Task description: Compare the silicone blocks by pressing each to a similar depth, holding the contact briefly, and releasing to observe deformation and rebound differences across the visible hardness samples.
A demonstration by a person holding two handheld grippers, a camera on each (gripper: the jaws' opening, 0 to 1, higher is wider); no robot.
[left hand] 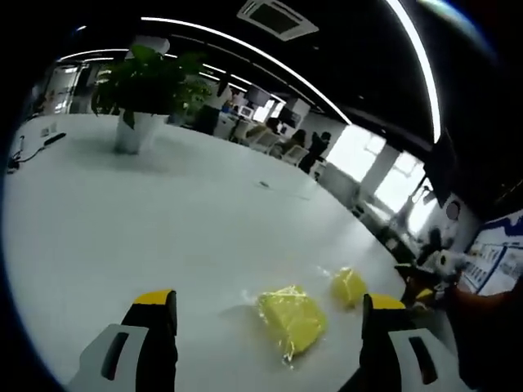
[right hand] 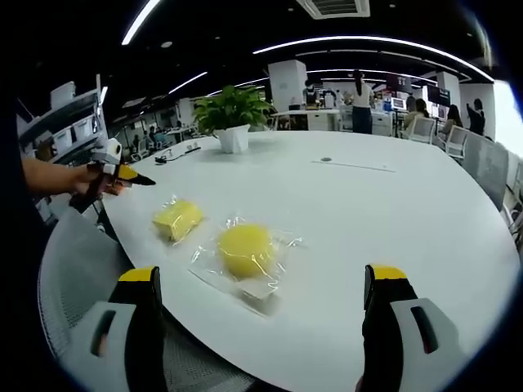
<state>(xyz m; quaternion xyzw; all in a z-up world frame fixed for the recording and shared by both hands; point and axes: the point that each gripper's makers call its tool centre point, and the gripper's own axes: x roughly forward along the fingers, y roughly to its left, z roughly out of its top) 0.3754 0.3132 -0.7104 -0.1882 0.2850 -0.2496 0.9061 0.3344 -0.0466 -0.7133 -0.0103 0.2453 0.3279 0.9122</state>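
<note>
Two yellow silicone blocks in clear wrappers lie on the white table (left hand: 163, 220). In the left gripper view, the bigger block (left hand: 292, 320) sits between my left gripper's (left hand: 269, 300) spread jaws, a little ahead of them, and a smaller block (left hand: 349, 286) lies further right. In the right gripper view, a round block (right hand: 245, 249) lies just ahead of my right gripper (right hand: 262, 275), with a squarish block (right hand: 178, 219) to its left. Both grippers are open and hold nothing. The left gripper (right hand: 121, 174) hovers off the table's left edge in a hand.
A potted plant (right hand: 231, 114) in a white pot stands far back on the table (right hand: 392, 212). A grey mesh chair (right hand: 78, 269) is at the near edge. Desks and people fill the office behind. The right gripper (left hand: 429, 286) shows at the right.
</note>
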